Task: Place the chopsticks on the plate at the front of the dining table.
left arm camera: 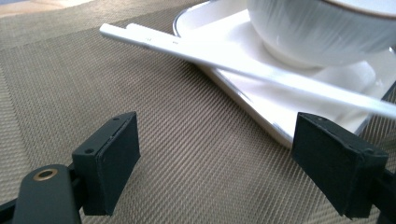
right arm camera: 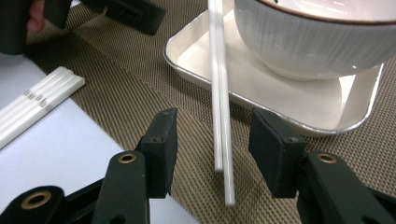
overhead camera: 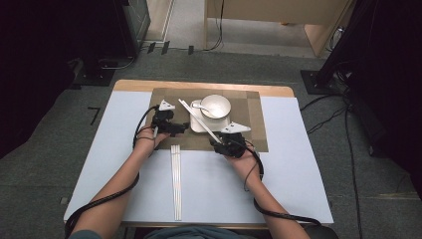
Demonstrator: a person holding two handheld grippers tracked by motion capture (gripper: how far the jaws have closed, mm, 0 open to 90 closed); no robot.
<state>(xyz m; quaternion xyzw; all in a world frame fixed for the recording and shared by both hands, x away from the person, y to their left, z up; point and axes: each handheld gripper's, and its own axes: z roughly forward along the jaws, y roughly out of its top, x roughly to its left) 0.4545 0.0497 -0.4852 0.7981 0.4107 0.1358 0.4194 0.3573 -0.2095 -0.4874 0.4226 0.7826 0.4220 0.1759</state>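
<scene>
- The left gripper point(overhead camera: 185, 127) was held with its jaws spread wide and nothing between them; in the left gripper view the woven brown placemat point(left arm camera: 177, 154) lay under the gap.
- Ahead of that gripper and to its right, a white square plate point(left arm camera: 261, 109) was seen on the placemat, with a white ribbed bowl point(left arm camera: 317, 32) standing on it.
- A pair of white chopsticks point(left arm camera: 224, 53) was laid across the plate's near edge, slanting in front of the left gripper from upper left to lower right.
- The right gripper point(right arm camera: 212, 140) was released as well, its jaws parted on either side of the near ends of those chopsticks point(right arm camera: 222, 121) without touching them.
- To the left of the right gripper, further white chopsticks point(right arm camera: 39, 102) were laid side by side on the pale table sheet point(overhead camera: 298, 164), their tips reaching the placemat's edge.
- In the high view a white spoon point(overhead camera: 201, 107) was rested in the bowl point(overhead camera: 215, 105).
</scene>
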